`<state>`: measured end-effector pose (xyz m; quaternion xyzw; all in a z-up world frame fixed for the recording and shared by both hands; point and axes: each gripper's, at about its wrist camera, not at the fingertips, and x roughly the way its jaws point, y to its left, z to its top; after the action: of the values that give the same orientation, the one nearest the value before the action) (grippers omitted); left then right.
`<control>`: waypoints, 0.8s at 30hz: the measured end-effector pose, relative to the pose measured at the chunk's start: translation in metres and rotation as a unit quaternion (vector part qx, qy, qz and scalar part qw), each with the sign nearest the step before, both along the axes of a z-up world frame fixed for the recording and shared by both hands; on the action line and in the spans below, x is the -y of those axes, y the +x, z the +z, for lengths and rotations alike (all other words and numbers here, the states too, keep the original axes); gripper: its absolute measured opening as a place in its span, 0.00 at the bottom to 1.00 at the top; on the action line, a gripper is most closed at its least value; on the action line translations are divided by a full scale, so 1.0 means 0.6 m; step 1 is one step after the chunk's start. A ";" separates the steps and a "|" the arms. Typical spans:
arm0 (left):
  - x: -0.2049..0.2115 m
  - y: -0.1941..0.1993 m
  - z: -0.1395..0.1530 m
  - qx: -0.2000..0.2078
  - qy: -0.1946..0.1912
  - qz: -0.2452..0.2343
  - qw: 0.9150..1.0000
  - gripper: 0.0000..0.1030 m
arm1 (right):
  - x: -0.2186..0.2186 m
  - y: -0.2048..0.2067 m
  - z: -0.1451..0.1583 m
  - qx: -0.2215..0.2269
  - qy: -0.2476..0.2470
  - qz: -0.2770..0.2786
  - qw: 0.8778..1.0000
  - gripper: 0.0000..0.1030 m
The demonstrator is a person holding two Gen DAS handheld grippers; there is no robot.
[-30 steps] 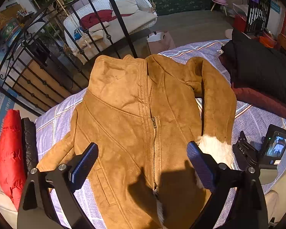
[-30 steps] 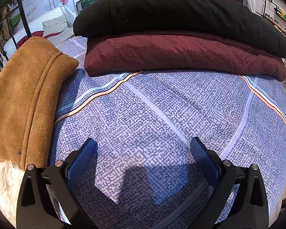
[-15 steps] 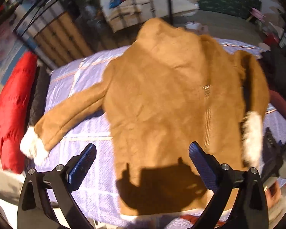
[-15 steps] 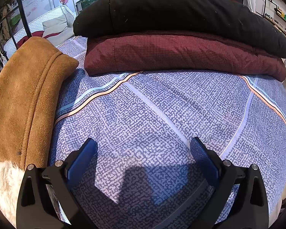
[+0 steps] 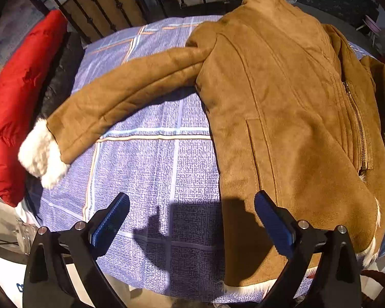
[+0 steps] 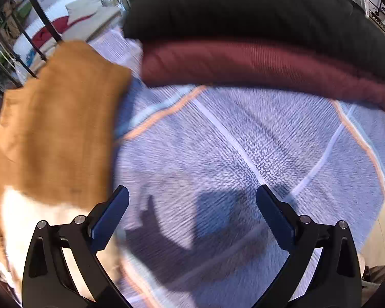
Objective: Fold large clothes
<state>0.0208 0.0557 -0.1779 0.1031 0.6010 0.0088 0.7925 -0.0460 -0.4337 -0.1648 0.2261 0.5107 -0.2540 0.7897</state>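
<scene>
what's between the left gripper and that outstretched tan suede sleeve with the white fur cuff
Nothing visible. Only bare blue patterned bedsheet lies between the open left gripper and the tan suede sleeve; the red padded jacket sits beyond the cuff.

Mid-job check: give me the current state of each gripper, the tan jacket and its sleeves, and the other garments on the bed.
Left gripper: open, empty.
Right gripper: open, empty.
Tan suede jacket: flat, front up, zipped, unfolded.
Outstretched sleeve: spread sideways on the bedspread.
Other sleeve: lies along the body, fleece cuff toward the camera.
Black garment: folded, on the maroon garment.
Red jacket: folded at the bed's edge.
</scene>
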 end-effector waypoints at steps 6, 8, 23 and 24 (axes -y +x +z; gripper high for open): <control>-0.014 0.001 -0.025 -0.020 -0.016 0.012 1.000 0.93 | -0.147 0.101 0.063 -0.003 0.002 0.131 0.991 0.95; -0.014 0.006 -0.020 -0.015 -0.015 0.008 1.000 0.93 | -0.176 0.131 0.032 -0.038 0.028 0.149 0.988 0.95; -0.042 0.011 -0.017 -0.001 -0.028 0.035 0.999 0.93 | 0.035 0.174 0.272 0.022 -0.138 0.175 0.975 0.17; -0.044 0.010 -0.018 -0.002 -0.028 0.036 0.999 0.93 | 0.086 0.187 0.292 0.014 -0.162 0.163 0.973 0.17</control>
<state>0.0266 0.0823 -0.1886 0.0593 0.6058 0.0209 0.7931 0.0664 -0.4854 0.0104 0.0126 0.4814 -0.1975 0.8539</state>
